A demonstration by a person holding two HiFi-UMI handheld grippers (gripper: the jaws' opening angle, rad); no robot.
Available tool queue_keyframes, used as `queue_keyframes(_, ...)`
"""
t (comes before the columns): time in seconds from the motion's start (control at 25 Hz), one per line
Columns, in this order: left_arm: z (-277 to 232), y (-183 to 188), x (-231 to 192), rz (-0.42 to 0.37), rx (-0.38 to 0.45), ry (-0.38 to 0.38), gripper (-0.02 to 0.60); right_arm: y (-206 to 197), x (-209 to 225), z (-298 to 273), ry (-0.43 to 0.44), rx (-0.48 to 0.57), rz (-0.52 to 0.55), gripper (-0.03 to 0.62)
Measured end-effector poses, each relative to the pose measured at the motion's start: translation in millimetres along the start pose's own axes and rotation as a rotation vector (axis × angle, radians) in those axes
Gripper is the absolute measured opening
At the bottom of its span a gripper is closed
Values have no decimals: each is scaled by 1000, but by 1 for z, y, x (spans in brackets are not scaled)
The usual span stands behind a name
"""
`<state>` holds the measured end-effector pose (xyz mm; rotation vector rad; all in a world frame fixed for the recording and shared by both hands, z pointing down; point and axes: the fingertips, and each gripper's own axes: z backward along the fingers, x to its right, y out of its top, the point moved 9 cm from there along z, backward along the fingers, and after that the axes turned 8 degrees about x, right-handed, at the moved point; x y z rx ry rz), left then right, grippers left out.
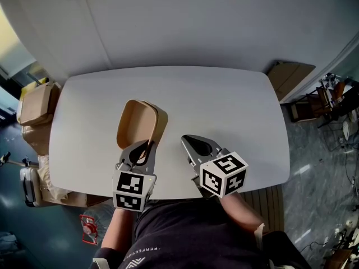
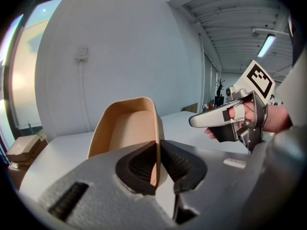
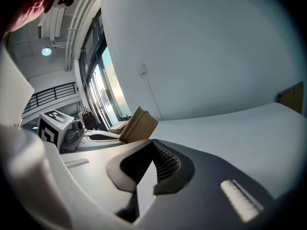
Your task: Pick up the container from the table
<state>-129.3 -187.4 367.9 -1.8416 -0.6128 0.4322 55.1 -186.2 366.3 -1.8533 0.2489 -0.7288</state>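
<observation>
I am working two claws from far away; the job is to lift the container [image 1: 138,123] off the table [image 1: 235,105].

My left claw [image 1: 148,145] is pinching the container; one thin side wall sits right between the two pads, and both pads press on it; I see this best in the left gripper view.

The container is a light brown tub; it is over the near left part of the table, straight ahead of my left claw. Its long side runs away from me, almost the same way the claw points. It is tipped up, so the open side looks back at my left claw's camera. I cannot tell if its far end touches the table or hangs free.

My right claw [image 1: 185,140] is pressed together with nothing inside it; it sits off to the right of the container, near but not touching.

So the left claw is the close one, and it has the tub already; I think the next move is just to go up. The grip is on one thin wall at the near end, so the far end may droop or swing; I would lift slowly.
</observation>
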Motion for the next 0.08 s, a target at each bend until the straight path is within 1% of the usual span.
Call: queue_keyframes(0.08,0,-1,0,-2,-1,0,31,0,1,0,0,0,1,-3)
